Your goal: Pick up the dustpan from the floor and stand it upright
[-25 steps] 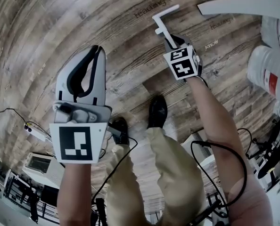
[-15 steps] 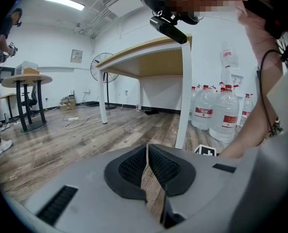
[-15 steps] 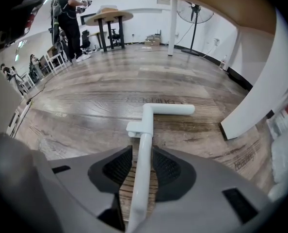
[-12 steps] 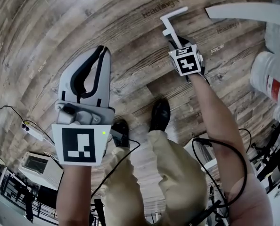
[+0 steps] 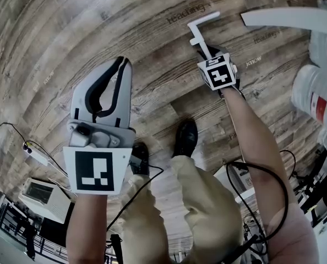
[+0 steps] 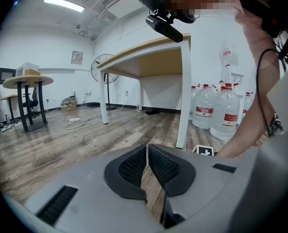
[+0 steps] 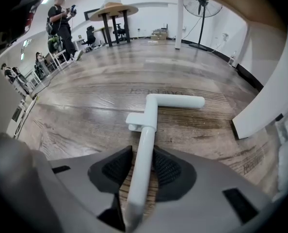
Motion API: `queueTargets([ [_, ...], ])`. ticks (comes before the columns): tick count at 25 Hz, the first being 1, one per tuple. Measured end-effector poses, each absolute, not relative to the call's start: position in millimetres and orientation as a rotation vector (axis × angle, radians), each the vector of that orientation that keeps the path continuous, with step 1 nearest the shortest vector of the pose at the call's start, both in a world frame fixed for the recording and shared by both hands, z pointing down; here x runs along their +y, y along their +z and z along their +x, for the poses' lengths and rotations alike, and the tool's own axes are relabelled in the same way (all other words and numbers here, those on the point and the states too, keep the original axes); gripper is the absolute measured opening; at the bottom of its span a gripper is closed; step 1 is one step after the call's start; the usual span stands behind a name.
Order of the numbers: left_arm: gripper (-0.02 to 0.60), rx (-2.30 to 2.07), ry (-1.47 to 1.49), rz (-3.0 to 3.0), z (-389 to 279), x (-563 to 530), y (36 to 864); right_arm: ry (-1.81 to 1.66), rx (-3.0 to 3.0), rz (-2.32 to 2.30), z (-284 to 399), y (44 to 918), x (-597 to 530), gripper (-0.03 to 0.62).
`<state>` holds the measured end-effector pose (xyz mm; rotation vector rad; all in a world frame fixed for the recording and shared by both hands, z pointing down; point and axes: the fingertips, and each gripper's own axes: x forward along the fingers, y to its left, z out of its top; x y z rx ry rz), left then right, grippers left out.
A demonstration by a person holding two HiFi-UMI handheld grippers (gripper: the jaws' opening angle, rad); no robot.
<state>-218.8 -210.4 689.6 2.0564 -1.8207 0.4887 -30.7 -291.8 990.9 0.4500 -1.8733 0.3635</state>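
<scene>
Over floor, right gripper around handle

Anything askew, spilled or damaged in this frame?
Nothing stands out. The right gripper is shut on the white dustpan handle, the left gripper is shut and empty, and the wood floor shows no spill or damage.

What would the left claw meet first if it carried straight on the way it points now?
For the left claw, the way looks free above the floor; likeliest first is the white table leg, just right of its line, though depth is unclear.
</scene>
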Motion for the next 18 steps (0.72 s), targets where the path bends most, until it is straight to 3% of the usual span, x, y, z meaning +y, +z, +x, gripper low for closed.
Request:
queueTargets([
  [9, 0.020, -1.830, 0.487, 2.062, -220, -203, 671, 0.410, -1.885, 0.505, -33, 966, -293, 0.086],
  [18, 0.020, -1.802, 0.427, 2.128, -202, -196, 577, 0.347, -1.954, 0.597, -21, 841, -284, 0.083],
])
